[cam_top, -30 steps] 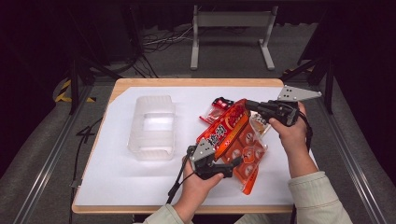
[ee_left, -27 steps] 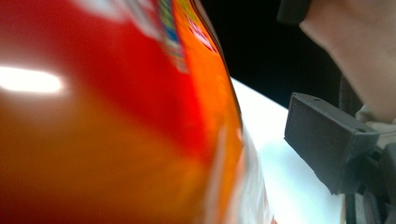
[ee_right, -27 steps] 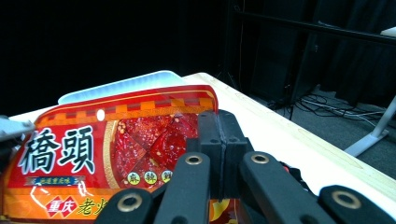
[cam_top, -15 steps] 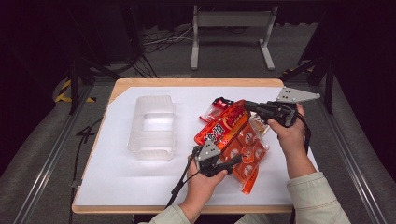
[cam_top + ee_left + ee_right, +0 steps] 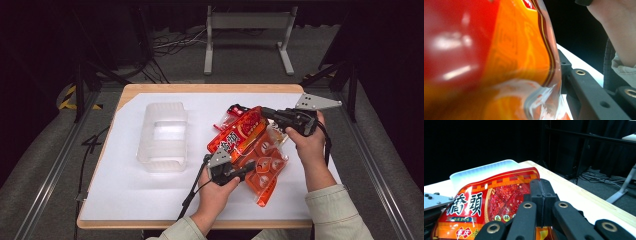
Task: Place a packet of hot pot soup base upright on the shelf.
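A red and orange sauce packet (image 5: 240,135) hangs tilted above the table, held at both ends. My right gripper (image 5: 265,112) is shut on its far right edge; in the right gripper view the jaws (image 5: 541,195) pinch the packet (image 5: 486,205) just below its printed face. My left gripper (image 5: 247,169) has just been closing on the near, lower end. There the packet (image 5: 499,62) looms close, and its clear seal is dented against one black finger (image 5: 584,85). The other finger is hidden behind the packet.
An orange packet (image 5: 265,172) of round pieces lies flat under the raised one, and a small red packet (image 5: 232,112) lies behind it. A clear plastic tray (image 5: 162,135) stands at the left on the white sheet (image 5: 150,200). A metal stand (image 5: 250,30) is beyond the table.
My left gripper's jaws have come together on the red packet's near end. The right hand and its grip are as before.
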A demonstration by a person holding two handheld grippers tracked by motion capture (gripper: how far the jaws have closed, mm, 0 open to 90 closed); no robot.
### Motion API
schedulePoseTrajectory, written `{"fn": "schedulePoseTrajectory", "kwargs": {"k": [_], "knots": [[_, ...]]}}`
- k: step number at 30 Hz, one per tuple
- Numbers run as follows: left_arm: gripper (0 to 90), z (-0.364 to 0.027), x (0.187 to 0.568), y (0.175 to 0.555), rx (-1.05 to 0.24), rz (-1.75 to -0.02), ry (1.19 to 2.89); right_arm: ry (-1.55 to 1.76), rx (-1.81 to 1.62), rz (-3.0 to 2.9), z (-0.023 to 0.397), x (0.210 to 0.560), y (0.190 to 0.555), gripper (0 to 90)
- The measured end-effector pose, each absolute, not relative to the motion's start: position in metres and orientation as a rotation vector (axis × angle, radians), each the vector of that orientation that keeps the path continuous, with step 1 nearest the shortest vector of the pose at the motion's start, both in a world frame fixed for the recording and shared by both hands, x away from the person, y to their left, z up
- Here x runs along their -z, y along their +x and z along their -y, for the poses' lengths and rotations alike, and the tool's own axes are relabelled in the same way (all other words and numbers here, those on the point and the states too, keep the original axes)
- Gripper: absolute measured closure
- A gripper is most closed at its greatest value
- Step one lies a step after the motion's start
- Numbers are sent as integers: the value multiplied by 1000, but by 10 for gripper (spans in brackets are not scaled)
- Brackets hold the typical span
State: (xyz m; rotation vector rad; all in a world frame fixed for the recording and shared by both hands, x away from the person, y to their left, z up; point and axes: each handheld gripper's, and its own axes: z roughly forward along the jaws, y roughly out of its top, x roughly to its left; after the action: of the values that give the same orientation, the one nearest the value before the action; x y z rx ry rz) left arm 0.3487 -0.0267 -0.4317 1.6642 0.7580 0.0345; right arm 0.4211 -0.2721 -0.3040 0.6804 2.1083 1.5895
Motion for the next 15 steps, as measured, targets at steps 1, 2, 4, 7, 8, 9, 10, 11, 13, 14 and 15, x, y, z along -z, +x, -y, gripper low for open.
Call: {"fn": "schedulePoseTrajectory", "kwargs": {"k": [1, 2, 4, 7, 8, 9, 10, 11, 13, 14, 15], "knots": [[696, 26, 431, 348, -38, -758, 1663, 680, -1590, -2106, 272, 304, 421, 900], [698, 26, 431, 347, -44, -758, 1659, 680, -1597, -2104, 272, 304, 421, 900], [702, 26, 430, 346, -48, -757, 1656, 676, -1603, -2102, 273, 303, 420, 900], [705, 26, 428, 346, -43, -751, 1650, 681, -1598, -2091, 275, 302, 419, 900], [705, 25, 427, 346, -41, -750, 1649, 686, -1595, -2088, 277, 302, 419, 900], [706, 25, 426, 346, -39, -748, 1648, 690, -1601, -2084, 278, 302, 419, 900], [706, 24, 425, 346, -41, -747, 1649, 694, -1607, -2079, 279, 302, 420, 900], [707, 24, 424, 346, -36, -748, 1645, 695, -1616, -2077, 280, 302, 420, 900], [708, 23, 421, 345, -35, -745, 1654, 700, -1620, -2068, 282, 302, 419, 900], [708, 21, 419, 346, -34, -739, 1657, 702, -1621, -2065, 282, 302, 419, 895], [709, 20, 417, 346, -37, -737, 1657, 707, -1625, -2059, 283, 301, 418, 884]]}}
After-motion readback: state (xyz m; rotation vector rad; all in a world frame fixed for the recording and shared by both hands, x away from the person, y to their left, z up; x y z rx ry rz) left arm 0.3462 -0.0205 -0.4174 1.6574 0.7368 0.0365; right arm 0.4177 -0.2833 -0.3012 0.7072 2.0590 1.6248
